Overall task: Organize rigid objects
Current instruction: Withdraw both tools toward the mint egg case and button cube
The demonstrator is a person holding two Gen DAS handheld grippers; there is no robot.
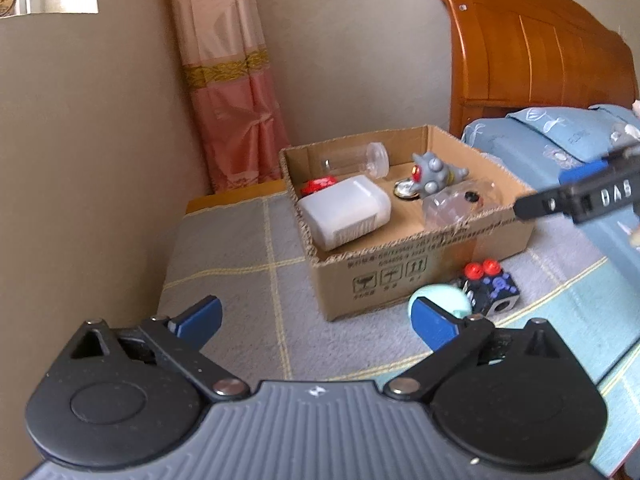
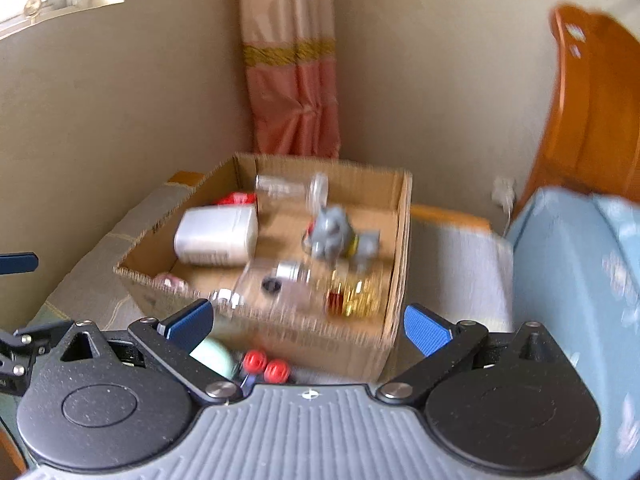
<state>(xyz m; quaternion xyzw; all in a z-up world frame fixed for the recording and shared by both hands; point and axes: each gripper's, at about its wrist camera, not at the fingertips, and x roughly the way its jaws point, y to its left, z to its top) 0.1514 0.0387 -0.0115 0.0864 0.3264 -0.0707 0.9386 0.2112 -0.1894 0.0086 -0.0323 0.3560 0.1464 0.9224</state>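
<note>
At the bottom of the left wrist view the left gripper [image 1: 316, 322] hangs released, its blue fingers spread wide with nothing between them, over a grey blanket [image 1: 236, 248] crossed by thin yellow lines. Just past the right finger lie a pale green egg [image 1: 444, 298] and a black block toy [image 1: 490, 286] with red studs, both on the blanket against the front wall of a cardboard box [image 1: 400, 276] in mid-frame. Inside the box lie a white container [image 1: 344, 210], a grey spiked toy [image 1: 434, 172], a clear jar [image 1: 356, 160] and a clear dome [image 1: 460, 200]. The right gripper [image 2: 308, 324] is likewise released and holds nothing, above the box's near edge. Behind stand a pink curtain [image 1: 228, 80] at upper centre, a beige wall [image 1: 88, 128] and a wooden headboard [image 1: 532, 48] at upper right, above blue bedding [image 1: 540, 136].
</note>
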